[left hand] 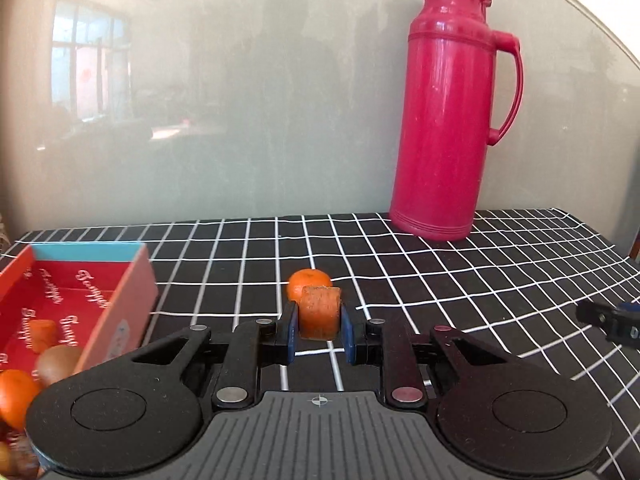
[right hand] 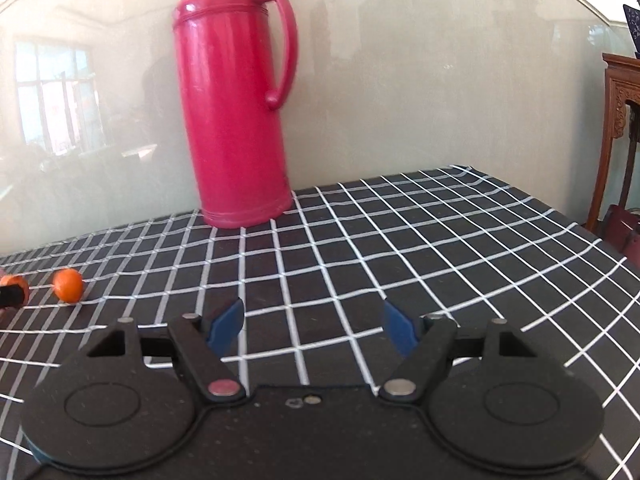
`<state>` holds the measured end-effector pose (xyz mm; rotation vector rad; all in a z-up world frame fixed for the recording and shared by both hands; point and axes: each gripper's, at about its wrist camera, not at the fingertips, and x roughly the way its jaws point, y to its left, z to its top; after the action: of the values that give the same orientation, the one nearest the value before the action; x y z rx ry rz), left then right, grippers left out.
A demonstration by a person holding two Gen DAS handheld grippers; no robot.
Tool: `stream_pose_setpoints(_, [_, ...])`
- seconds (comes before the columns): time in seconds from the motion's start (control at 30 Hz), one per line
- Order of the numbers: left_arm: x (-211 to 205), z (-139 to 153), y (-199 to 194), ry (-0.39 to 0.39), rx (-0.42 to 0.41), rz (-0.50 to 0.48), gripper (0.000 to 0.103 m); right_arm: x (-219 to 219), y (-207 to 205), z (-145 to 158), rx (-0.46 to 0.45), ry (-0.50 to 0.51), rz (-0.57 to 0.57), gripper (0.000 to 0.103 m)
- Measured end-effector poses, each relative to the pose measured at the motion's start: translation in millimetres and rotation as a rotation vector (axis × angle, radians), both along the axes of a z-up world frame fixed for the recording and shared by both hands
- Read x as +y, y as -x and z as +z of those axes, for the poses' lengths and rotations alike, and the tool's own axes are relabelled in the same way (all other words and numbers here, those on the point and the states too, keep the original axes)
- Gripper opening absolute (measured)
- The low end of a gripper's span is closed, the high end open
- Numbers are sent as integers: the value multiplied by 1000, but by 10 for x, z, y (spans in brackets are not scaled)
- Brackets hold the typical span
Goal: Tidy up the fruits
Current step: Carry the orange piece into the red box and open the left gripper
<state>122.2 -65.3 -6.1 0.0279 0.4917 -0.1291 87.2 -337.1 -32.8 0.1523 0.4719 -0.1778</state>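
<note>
Your left tool is clamping an orange chunk, probably a piece of carrot, though the surface is too blurred to be sure. Its blue pads are pressing on both sides of the piece, and you are holding it low over the checked worktop. Just behind the clamped piece a tangerine is sitting on the cloth, partly hidden by it.

To your left the red box is lying open on the worktop. Inside it you are seeing another orange chunk, a brown kiwi and a second tangerine near the lower corner of the view.

A tall red thermos is standing upright at the back of the worktop, against the pale wall, well apart from the fruit.

Your right tool is hovering above bare cloth with its fingers spread apart and nothing between them. From that side the loose tangerine is showing far left, near the left tool's tip.
</note>
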Motion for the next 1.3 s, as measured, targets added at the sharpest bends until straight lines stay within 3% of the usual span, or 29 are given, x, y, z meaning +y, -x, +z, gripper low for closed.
stream_pose_setpoints(0.57, [827, 301, 423, -13, -70, 102, 22, 559, -73, 111, -11, -14, 79, 75])
stream_pose_setpoints(1.1, [1871, 185, 444, -4, -44, 307, 22, 1242, -197, 109, -4, 3, 188, 75])
stream_pose_setpoints(1.3, [2090, 110, 423, -7, -25, 354, 22, 1446, -254, 91, -2, 7, 220, 75])
